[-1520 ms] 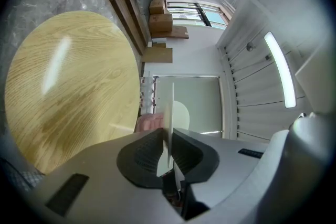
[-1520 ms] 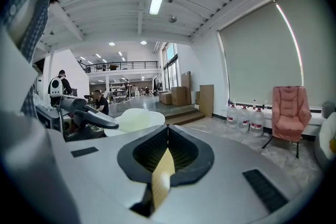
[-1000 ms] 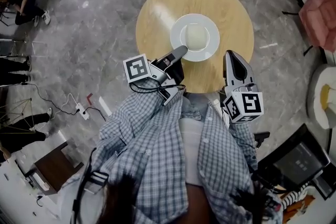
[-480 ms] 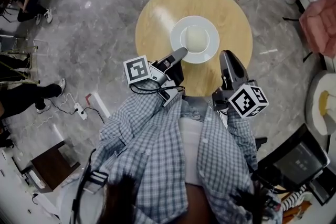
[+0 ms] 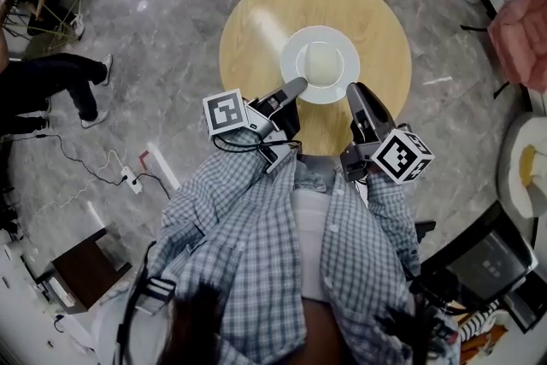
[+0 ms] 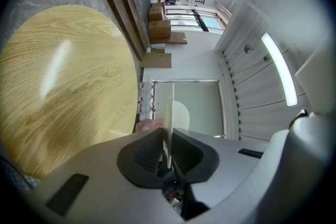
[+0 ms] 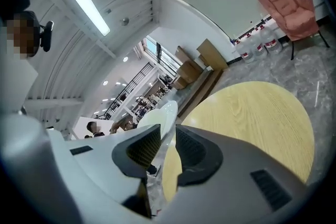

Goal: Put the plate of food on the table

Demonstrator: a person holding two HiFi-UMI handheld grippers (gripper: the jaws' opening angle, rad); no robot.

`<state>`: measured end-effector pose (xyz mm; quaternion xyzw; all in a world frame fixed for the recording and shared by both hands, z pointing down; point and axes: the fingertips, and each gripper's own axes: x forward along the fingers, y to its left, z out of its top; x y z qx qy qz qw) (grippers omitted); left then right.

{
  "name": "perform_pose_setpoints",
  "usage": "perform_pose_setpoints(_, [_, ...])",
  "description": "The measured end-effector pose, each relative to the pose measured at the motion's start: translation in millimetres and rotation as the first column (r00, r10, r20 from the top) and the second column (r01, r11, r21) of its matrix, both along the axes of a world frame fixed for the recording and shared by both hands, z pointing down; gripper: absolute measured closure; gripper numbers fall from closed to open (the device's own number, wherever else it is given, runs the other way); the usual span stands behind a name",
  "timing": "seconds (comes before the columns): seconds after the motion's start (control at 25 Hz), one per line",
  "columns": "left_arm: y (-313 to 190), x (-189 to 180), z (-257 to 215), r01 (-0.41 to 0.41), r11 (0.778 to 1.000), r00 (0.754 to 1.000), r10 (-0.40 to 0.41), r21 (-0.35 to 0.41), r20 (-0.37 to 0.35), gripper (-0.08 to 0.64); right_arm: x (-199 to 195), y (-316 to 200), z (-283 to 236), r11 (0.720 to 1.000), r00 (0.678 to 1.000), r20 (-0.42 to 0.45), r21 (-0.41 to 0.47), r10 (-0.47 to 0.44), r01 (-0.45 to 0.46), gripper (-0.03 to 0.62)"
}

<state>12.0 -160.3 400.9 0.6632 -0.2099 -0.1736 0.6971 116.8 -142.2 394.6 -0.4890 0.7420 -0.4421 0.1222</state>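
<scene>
Between the left gripper's (image 6: 167,147) jaws the plate (image 5: 320,33) rim is being pinched; at it the right gripper's (image 7: 167,139) parted jaws are being aligned, best closed squarely.

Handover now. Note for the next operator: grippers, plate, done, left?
Left gripper: shut on the near-left rim of the plate.
Right gripper: open, jaws by the near-right rim, not pressing.
Plate with food is level over the middle of the round table; contact with the wood cannot be told.
Done: plate is over the table.
Left: confirm it is down, release, pull both grippers back.
</scene>
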Motion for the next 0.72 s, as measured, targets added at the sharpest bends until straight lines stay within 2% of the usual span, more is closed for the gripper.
perform_pose_setpoints(0.36, [0.7,1.5,4.4,-0.017,1.0,1.0,0.017,-0.001,0.013,0.532,-2.9,-0.5,5.4,1.0,0.999,0.038,-0.016,0.0,0.0,0.52])
perform_pose_setpoints(0.56, [1.1,0.2,15.0,-0.031,1.0,0.998,0.031,-0.003,0.062,0.532,-1.1,-2.0,10.5,0.999,0.999,0.045,-0.033,0.007,-0.006,0.528])
perform_pose_setpoints(0.72, [-1.8,3.6,23.0,-0.034,0.999,0.997,0.035,-0.014,0.063,0.532,0.2,-3.1,22.2,0.998,0.999,0.045,-0.06,0.012,-0.009,0.528])
